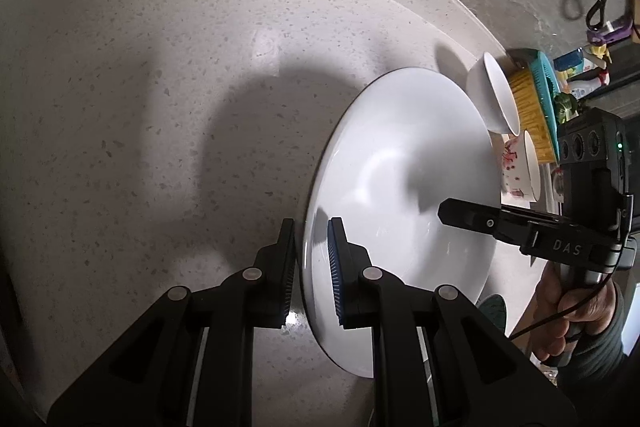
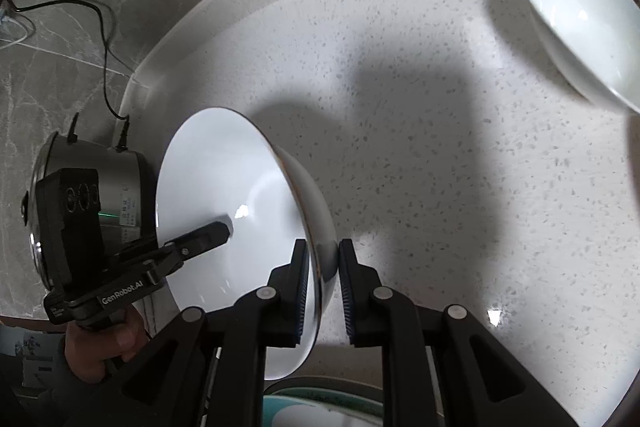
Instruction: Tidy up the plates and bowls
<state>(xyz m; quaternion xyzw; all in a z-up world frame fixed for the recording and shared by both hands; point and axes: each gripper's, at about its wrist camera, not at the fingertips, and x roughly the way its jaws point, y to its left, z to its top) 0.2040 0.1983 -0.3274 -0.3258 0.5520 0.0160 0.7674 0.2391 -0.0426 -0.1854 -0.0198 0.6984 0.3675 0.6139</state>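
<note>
White glazed china is the trouble here — the big plate (image 1: 400, 187) is carried above the speckled surface (image 1: 160, 87) by its rim alone, pinched on two opposite edges, and a smooth rim gives the pads little to bite on. If either side slackens, or the two hands drift apart or together, I judge the plate could tip out of one grip and drop edge-first onto the stone. A twist between the hands would do the same, since each hold is narrow and sits right at the lip.

Crowding is the second risk. Just past the plate's far edge, in the left view, stand a plain white bowl (image 1: 494, 95) and a bowl with a red pattern (image 1: 518, 171), with a yellow and teal basket (image 1: 532, 107) behind them; a sideways swing could clip them. Something teal (image 2: 320, 403) also lies under the plate at the near edge — what it is I cannot tell.

Left gripper (image 1: 312, 267): jaws narrow, closed on the rim, one pad under and one inside the plate. Right gripper (image 2: 324, 275): likewise clamped on the opposite rim. Both point steeply downward, each held in a hand (image 1: 568, 315) wrapped around its handle, sleeve at the wrist.
</note>
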